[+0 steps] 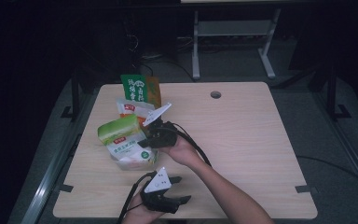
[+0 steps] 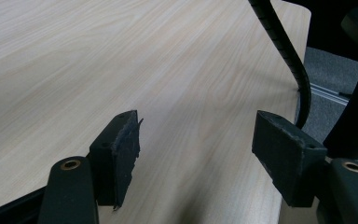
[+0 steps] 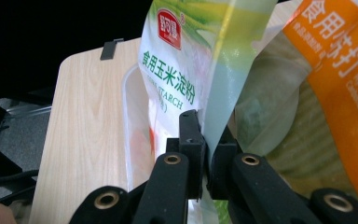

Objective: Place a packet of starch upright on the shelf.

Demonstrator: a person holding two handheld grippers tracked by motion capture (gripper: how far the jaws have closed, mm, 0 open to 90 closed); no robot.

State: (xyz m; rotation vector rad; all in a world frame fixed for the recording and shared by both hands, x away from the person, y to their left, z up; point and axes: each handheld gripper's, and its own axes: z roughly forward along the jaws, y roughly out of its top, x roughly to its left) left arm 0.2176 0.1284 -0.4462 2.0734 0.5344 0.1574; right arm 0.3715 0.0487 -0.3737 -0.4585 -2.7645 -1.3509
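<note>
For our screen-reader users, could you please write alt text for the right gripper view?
The right claw is shut on the edge of a white and green starch bag, held over a clear plastic container on a light wooden table. An orange packet sits to the right.

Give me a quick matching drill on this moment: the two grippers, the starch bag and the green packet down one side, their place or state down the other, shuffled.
Things:
1. left gripper
2. right gripper
3. white starch bag
4. green packet

Place or state:
A. lying on top of the pile at the table's left side
B. jaws wide apart over bare table, nothing between them
C. pinched by its edge, hanging over the clear tub
D. jaws closed on a bag's edge

Pairs: 1-B, 2-D, 3-C, 4-A
</note>
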